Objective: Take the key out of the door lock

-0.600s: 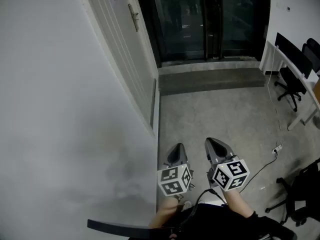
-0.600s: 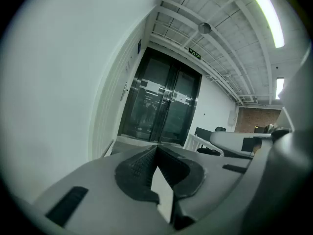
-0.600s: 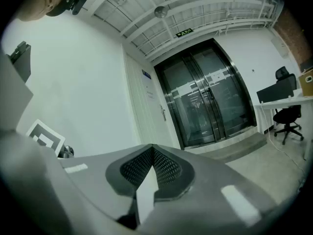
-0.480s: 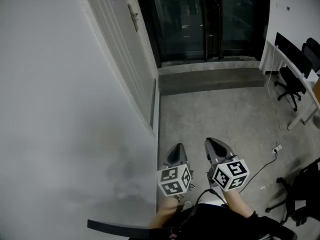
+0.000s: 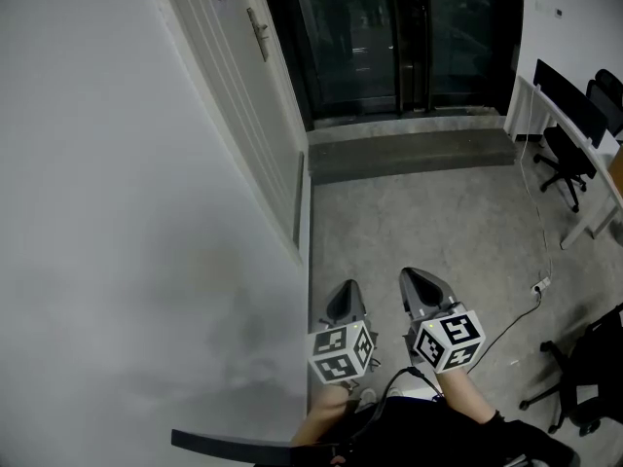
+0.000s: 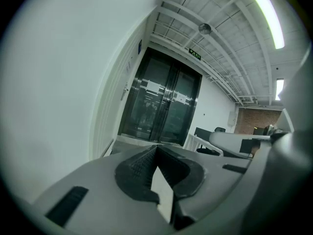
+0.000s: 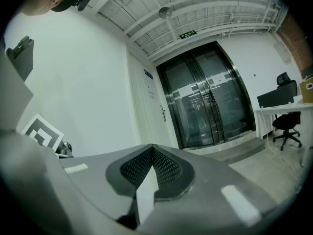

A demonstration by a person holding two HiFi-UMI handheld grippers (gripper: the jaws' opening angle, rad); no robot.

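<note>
- Door [image 5: 234, 76]: white, shut, set in the wall [image 5: 97, 212] at top left of the head view. Its handle [image 5: 258, 32] sticks out high up on it.
- Key: can't see it. The lock spot by the handle is too small to make out in any view.
- L gripper [image 5: 344, 292]: low down, well apart from the door, nose pointing over the floor [image 5: 419, 222] toward the door's end of the room.
- L gripper view: its jaws are pressed together at the tips w/ nothing btwn them. The door and handle show small, far off to the left.
- R gripper [image 5: 417, 280]: just beside the L gripper, on the side away from the door.
- R gripper view: jaws pressed together too, holding nothing. The door shows far ahead, left of the jaws.
- Glass doors [image 5: 389, 37]: dark, right next to the white door.
- Step [image 5: 409, 154]: dark grey strip on the floor, in front of the glass doors, near the door's bottom corner.
- Desk [image 5: 524, 113] & chair [image 5: 562, 159]: across the room from the door, by the far side wall.
- Cable [image 5: 538, 288]: lies on the floor w/ a plug, far from the door, past the R gripper.
</note>
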